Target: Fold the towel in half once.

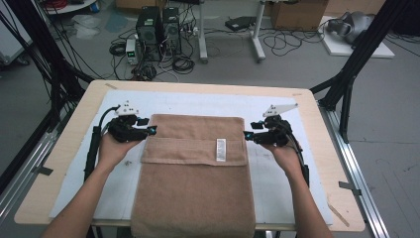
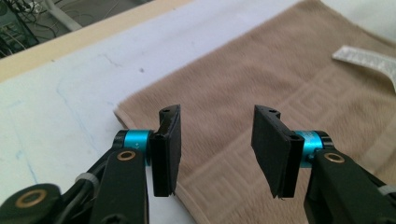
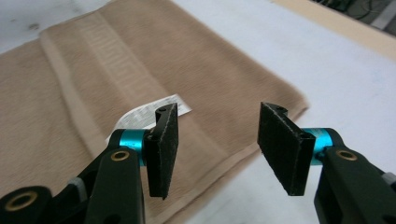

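Both sets of fingers stand apart with nothing between them. In the left gripper view the left gripper (image 2: 219,151) straddles the left edge of the towel (image 2: 261,93) near its far corner — one finger (image 2: 167,149) over the white sheet just beside the hem, the other (image 2: 276,154) over the cloth. The right gripper (image 3: 223,151) mirrors this in its own view: its fingers (image 3: 163,149) bracket the opposite edge, with the towel's white label (image 3: 154,112) showing just beyond the inner one.

Seen from the high view, the left gripper (image 1: 151,130) and right gripper (image 1: 246,135) face each other across the towel (image 1: 193,178), each just beside a side edge of the folded-over far band. The towel's long axis runs away from the person, its near end hanging over the bench (image 1: 74,124) edge, so its short axis lies straight between the two grippers. Each hand is nearest its own side — neither needs to cross.

The likely coming move is a pinch at both edges together; it turns on each pair sliding slightly inward so that cloth, not sheet, sits between the fingers.
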Tool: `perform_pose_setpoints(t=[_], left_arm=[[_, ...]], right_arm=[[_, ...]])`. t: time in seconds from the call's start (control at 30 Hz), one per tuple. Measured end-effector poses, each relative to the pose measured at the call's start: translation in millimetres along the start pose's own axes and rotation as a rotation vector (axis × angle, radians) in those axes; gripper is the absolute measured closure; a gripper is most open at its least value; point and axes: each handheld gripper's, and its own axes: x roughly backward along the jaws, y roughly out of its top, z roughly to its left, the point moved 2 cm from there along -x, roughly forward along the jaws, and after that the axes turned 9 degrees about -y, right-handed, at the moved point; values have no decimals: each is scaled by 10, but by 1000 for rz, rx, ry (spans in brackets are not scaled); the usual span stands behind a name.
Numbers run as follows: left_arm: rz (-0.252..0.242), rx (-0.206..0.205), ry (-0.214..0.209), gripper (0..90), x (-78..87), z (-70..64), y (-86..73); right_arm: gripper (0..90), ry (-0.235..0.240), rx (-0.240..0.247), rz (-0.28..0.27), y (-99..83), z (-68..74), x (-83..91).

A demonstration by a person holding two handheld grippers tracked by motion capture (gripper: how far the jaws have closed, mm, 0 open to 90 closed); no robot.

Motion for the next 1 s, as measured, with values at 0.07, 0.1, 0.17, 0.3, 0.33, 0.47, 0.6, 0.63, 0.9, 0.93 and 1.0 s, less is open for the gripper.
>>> perform_pose_setpoints(t=[0.07,0.1,0.17,0.3,0.33,0.47,0.6,0.63,0.9,0.93,1.0], left_arm=[[4,3,-18,526,-13,-56,-114],[10,-5,-21,525,-18,-82,-164],[33,-13,-29,519,-29,-130,-231],[54,-20,-48,527,-45,-199,-342],[82,-24,-49,528,-61,-202,-368],[97,-10,-64,595,-120,-198,-470],[131,-20,-66,717,-202,-218,-555],[129,-23,-73,749,-206,-219,-551],[109,-26,-76,859,-174,-225,-516],[101,-25,-79,860,-153,-221,-505],[73,-4,-97,861,-114,-211,-483]], right_arm=[[477,6,13,10,-103,77,-28],[480,13,8,10,-152,116,-45],[482,22,11,22,-243,171,-86],[501,34,13,51,-388,258,-182],[505,40,12,60,-416,273,-207],[543,49,26,96,-465,315,-303],[646,54,44,126,-532,338,-402],[678,49,53,112,-544,336,-402],[851,61,61,93,-538,331,-388],[854,63,59,87,-534,324,-380],[856,68,52,75,-530,309,-358]])
